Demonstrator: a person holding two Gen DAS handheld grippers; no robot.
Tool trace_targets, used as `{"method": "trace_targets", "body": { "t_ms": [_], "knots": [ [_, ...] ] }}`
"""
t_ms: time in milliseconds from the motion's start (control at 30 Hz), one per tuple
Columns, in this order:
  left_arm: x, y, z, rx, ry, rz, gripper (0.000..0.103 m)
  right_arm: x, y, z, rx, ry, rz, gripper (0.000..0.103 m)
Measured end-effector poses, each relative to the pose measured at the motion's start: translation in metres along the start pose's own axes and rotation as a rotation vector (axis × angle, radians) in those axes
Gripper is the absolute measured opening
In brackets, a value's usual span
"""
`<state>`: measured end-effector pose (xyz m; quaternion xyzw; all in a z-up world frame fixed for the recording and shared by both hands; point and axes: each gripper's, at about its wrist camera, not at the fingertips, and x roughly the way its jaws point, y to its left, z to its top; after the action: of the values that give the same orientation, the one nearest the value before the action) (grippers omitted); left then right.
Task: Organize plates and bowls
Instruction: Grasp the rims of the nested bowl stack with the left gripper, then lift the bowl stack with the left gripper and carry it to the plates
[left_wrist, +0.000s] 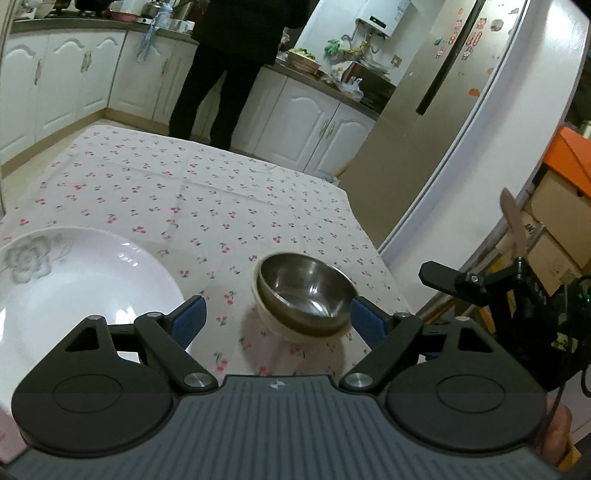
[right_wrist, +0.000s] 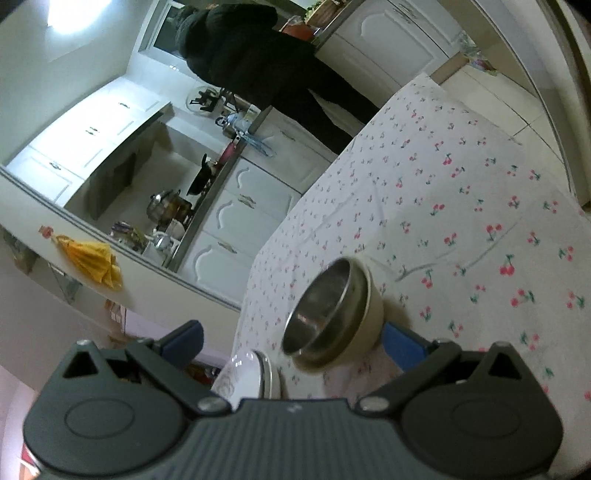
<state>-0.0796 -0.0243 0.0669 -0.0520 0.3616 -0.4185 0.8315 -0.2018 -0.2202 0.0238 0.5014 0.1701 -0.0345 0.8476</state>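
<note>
A steel bowl (left_wrist: 308, 293) sits tilted inside a cream bowl (left_wrist: 280, 325) on the cherry-print tablecloth (left_wrist: 207, 192). A large white plate (left_wrist: 85, 291) with a grey flower lies to the left. My left gripper (left_wrist: 277, 317) is open, its blue pads either side of the bowls and just short of them. In the right wrist view the nested bowls (right_wrist: 332, 314) stand between the open fingers of my right gripper (right_wrist: 295, 341), whose view is rolled sideways. The stacked plates (right_wrist: 255, 376) show below it. The right gripper also shows in the left wrist view (left_wrist: 480, 284).
A person in black (left_wrist: 229, 55) stands at the kitchen counter beyond the table. White cabinets (left_wrist: 66, 74) line the back. A fridge (left_wrist: 443, 110) and cardboard boxes (left_wrist: 561, 206) stand to the right. The table's right edge (left_wrist: 373, 240) is close to the bowls.
</note>
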Motion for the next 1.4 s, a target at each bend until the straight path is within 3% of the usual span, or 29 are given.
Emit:
{"method": "trace_targets", "body": {
  "t_ms": [167, 333, 533, 833, 1400],
  "knots": [
    [0.03, 0.003, 0.007, -0.028, 0.039, -0.007, 0.095, 0.015, -0.009, 0.008, 0.02, 0.01, -0.013, 0.103],
    [0.055, 0.007, 0.011, -0.052, 0.07, 0.007, 0.076, 0.029, -0.022, 0.014, 0.065, 0.035, -0.014, 0.101],
    [0.073, 0.011, 0.013, -0.056, 0.085, 0.016, 0.064, 0.036, -0.031, 0.02, 0.097, 0.042, 0.002, 0.097],
    [0.086, 0.012, 0.009, -0.053, 0.106, 0.026, 0.057, 0.047, -0.043, 0.021, 0.142, 0.078, 0.028, 0.09],
    [0.093, 0.02, -0.004, -0.075, 0.131, 0.037, 0.049, 0.05, -0.046, 0.019, 0.103, 0.098, 0.04, 0.075]
  ]
}}
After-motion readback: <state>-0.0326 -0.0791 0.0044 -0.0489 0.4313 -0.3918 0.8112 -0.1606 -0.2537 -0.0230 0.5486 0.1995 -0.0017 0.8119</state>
